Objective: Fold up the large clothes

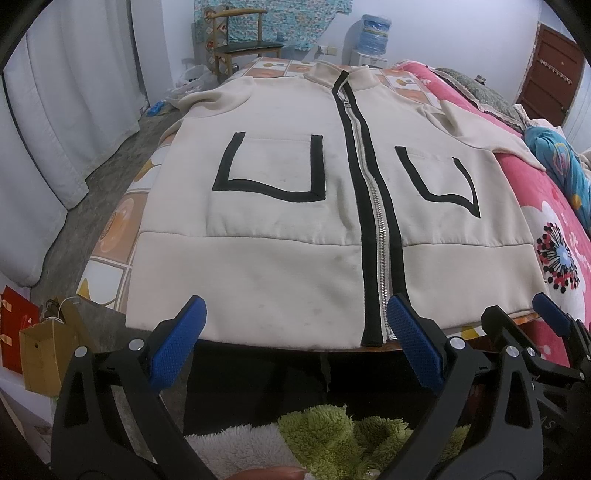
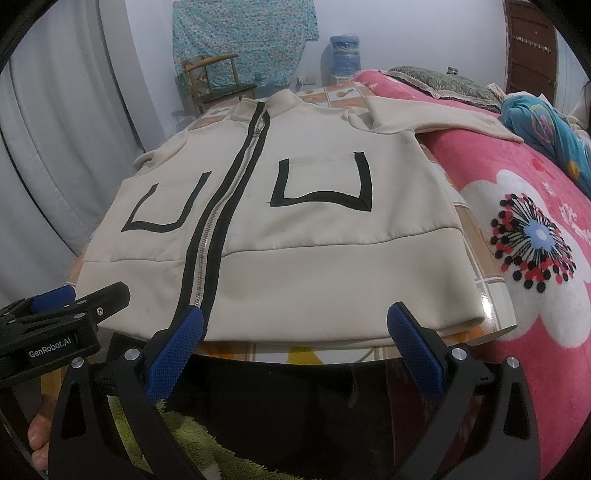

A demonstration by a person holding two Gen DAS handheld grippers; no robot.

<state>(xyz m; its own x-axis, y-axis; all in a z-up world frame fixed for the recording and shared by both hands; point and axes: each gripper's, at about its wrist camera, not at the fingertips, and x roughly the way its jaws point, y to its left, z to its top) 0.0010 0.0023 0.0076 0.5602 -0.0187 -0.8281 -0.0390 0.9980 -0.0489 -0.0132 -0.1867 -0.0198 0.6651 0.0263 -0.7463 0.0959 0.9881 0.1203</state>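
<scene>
A cream zip-up jacket with black trim and two black-outlined pockets lies flat, front up, on a small tiled-pattern table. Its collar points away and its hem is at the near edge. It also shows in the right wrist view. My left gripper is open and empty, just short of the hem, left of the zipper. My right gripper is open and empty at the hem's right half. The right sleeve drapes onto the bed.
A bed with a pink flowered blanket adjoins the table on the right. A wooden chair and a water bottle stand at the far wall. White curtains hang left. Paper bags sit on the floor.
</scene>
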